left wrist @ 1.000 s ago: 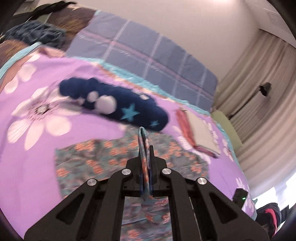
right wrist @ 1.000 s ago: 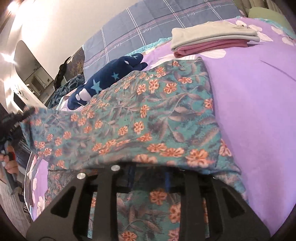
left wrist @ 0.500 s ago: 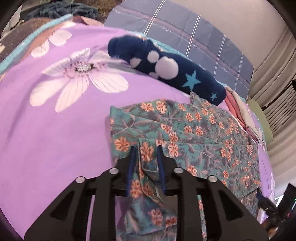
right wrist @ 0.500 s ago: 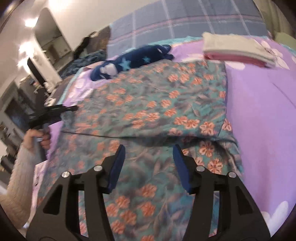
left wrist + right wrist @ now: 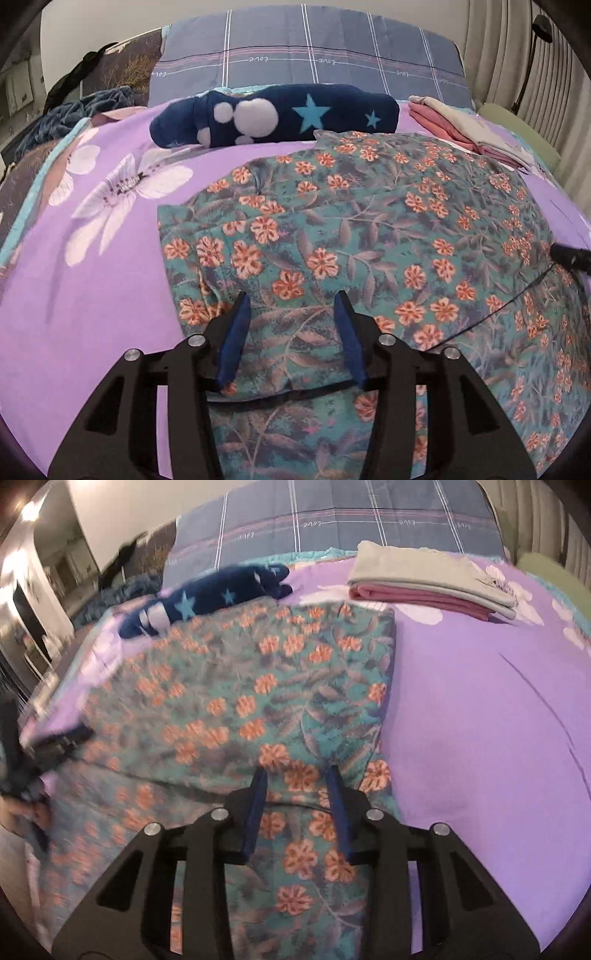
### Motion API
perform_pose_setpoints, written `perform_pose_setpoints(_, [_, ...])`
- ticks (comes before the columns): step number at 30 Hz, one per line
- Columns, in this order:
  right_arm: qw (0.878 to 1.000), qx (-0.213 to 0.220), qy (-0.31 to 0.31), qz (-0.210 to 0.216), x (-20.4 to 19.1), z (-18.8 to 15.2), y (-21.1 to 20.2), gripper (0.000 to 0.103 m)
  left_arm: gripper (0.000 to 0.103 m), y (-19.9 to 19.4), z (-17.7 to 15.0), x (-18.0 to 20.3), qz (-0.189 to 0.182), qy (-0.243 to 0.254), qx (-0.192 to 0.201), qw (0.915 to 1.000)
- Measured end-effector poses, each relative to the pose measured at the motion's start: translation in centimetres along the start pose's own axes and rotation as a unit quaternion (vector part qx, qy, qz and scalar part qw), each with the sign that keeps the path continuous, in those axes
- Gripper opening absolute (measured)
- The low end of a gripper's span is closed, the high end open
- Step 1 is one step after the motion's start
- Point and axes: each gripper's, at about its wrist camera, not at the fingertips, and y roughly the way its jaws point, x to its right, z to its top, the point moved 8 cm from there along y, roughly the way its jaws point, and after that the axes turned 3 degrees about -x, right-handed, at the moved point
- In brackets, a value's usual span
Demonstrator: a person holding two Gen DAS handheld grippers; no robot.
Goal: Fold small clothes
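- The floral garment [image 5: 369, 229] lies spread on the purple bed sheet [image 5: 92, 295], folded over itself along the near edge.
- The left tool [image 5: 291, 310] has just been opening; its pads stand apart over the cloth, gripping nothing.
- The right tool [image 5: 297, 779] has just been narrowing, still parted above the garment's right edge.
- A navy star-print plush [image 5: 280, 114] and folded clothes [image 5: 428, 579] lie beyond.
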Motion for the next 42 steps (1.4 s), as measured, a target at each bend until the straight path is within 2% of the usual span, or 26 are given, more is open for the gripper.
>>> perform_pose_setpoints(2, [1.0, 0.012, 0.017, 0.011, 0.6, 1.5, -0.7, 0.035, 0.05, -0.8, 0.5, -0.1, 0.001, -0.012, 0.008, 0.9999])
perform_pose_setpoints(3, [1.0, 0.024, 0.02, 0.002, 1.2, 2.7, -1.0, 0.035, 0.05, -1.4, 0.8, 0.2, -0.012, -0.018, 0.019, 0.9996])
perform_pose_setpoints(5, [0.999, 0.041, 0.018, -0.019, 2.5, 5.0, -1.0, 0.035, 0.059, -2.0, 1.2, 0.5, -0.024, -0.02, 0.036, 0.9989])
perform_pose_setpoints(6, [0.999, 0.039, 0.021, -0.025, 3.2, 6.1, -0.4, 0.038, 0.061, -1.6, 1.4, 0.6, -0.019, -0.02, 0.036, 0.999])
perform_pose_setpoints(8, [0.998, 0.027, 0.053, -0.032, 5.2, 7.9, 1.3, 0.051, 0.062, 0.3, 0.9, 0.7, -0.013, -0.029, 0.012, 0.9994])
perform_pose_setpoints(9, [0.997, 0.023, 0.073, -0.024, 5.9, 8.7, 2.3, 0.061, 0.062, 1.4, 0.6, 0.7, -0.015, -0.034, 0.0, 0.9993])
perform_pose_setpoints(10, [0.995, 0.017, 0.098, -0.004, 6.6, 9.2, 3.4, 0.061, 0.066, 1.9, 0.4, 0.7, -0.02, -0.034, 0.002, 0.9992])
perform_pose_setpoints(11, [0.993, 0.011, 0.119, 0.024, 7.0, 9.6, 4.5, 0.056, 0.069, 1.7, 0.6, 0.9, -0.022, -0.032, 0.004, 0.9992])
perform_pose_setpoints(12, [0.992, 0.008, 0.119, 0.03, 7.0, 9.7, 5.0, 0.026, 0.069, 1.5, 0.8, 1.1, -0.018, -0.027, 0.008, 0.9994])
perform_pose_setpoints(13, [0.995, 0.003, 0.102, 0.022, 6.7, 9.8, 5.4, 0.005, 0.07, 1.6, 0.7, 1.2, -0.011, -0.021, 0.007, 0.9997])
perform_pose_setpoints(14, [0.997, 0.003, 0.073, -0.009, 6.4, 9.8, 5.5, 0.004, 0.071, 1.6, 0.6, 1.4, -0.005, -0.016, 0.006, 0.9998])
perform_pose_setpoints(17, [0.994, 0.026, 0.055, -0.091, 7.5, 10.2, 5.3, 0.003, 0.074, 1.6, 0.5, 1.6, -0.002, -0.009, 0.006, 0.9999])
perform_pose_setpoints(20, [0.994, 0.025, 0.05, -0.09, 7.9, 9.9, 5.7, 0.004, 0.075, 1.5, 0.5, 1.5, 0.002, -0.006, 0.008, 0.9999])
perform_pose_setpoints(21, [0.995, 0.031, 0.047, -0.084, 7.9, 9.8, 4.9, 0.009, 0.075, 1.4, 0.4, 1.6, 0.002, -0.006, 0.01, 0.9999])
perform_pose_setpoints(23, [0.995, 0.039, 0.054, -0.081, 7.7, 9.0, 2.4, 0.017, 0.076, 0.6, 0.3, 1.4, 0.005, -0.013, 0.016, 0.9998])
perform_pose_setpoints(24, [0.995, 0.047, 0.051, -0.073, 7.3, 8.4, 1.1, 0.018, 0.076, -0.3, 0.1, 1.0, 0.005, -0.023, 0.024, 0.9994])
perform_pose_setpoints(26, [0.998, 0.067, 0.013, -0.012, 4.7, 6.1, -2.4, 0.018, 0.077, -2.3, -0.4, 0.0, -0.006, -0.04, 0.042, 0.9983])
perform_pose_setpoints(28, [0.998, 0.062, -0.03, 0.014, 2.4, 3.3, -4.1, 0.018, 0.078, -3.7, -1.6, -1.3, -0.003, -0.055, 0.048, 0.9974])
perform_pose_setpoints(30, [0.996, 0.039, -0.074, 0.003, 0.9, -0.3, -4.5, 0.018, 0.08, -4.3, -3.6, -2.8, 0.007, -0.073, 0.036, 0.9966])
perform_pose_setpoints(33, [0.994, -0.013, -0.093, -0.057, 2.1, -4.5, -2.0, 0.02, 0.08, -3.4, -7.7, -4.7, 0.013, -0.094, -0.022, 0.9952])
perform_pose_setpoints(34, [0.994, -0.005, -0.093, -0.055, 2.4, -5.1, -1.4, 0.02, 0.077, -4.0, -8.2, -4.8, 0.008, -0.098, -0.012, 0.9951])
perform_pose_setpoints(35, [0.995, -0.001, -0.088, -0.055, 2.3, -5.2, -1.5, 0.02, 0.068, -4.7, -8.6, -4.9, 0.004, -0.1, -0.01, 0.995])
perform_pose_setpoints(36, [0.995, 0.002, -0.08, -0.057, 2.1, -5.0, -2.1, 0.022, 0.063, -5.4, -9.0, -4.8, 0.001, -0.095, -0.013, 0.9954])
perform_pose_setpoints(37, [0.996, 0.006, -0.069, -0.052, 1.9, -4.8, -2.7, 0.03, 0.055, -5.9, -9.5, -4.5, -0.006, -0.088, -0.012, 0.996])
perform_pose_setpoints(39, [0.998, 0.013, -0.053, -0.024, 1.5, -4.8, -4.0, 0.037, 0.051, -6.9, -10.7, -4.0, -0.021, -0.078, -0.016, 0.9966])
perform_pose_setpoints(42, [0.999, 0.006, -0.043, -0.02, 1.7, -6.6, -5.5, 0.037, 0.049, -8.5, -12.6, -3.6, -0.048, -0.082, -0.012, 0.9954])
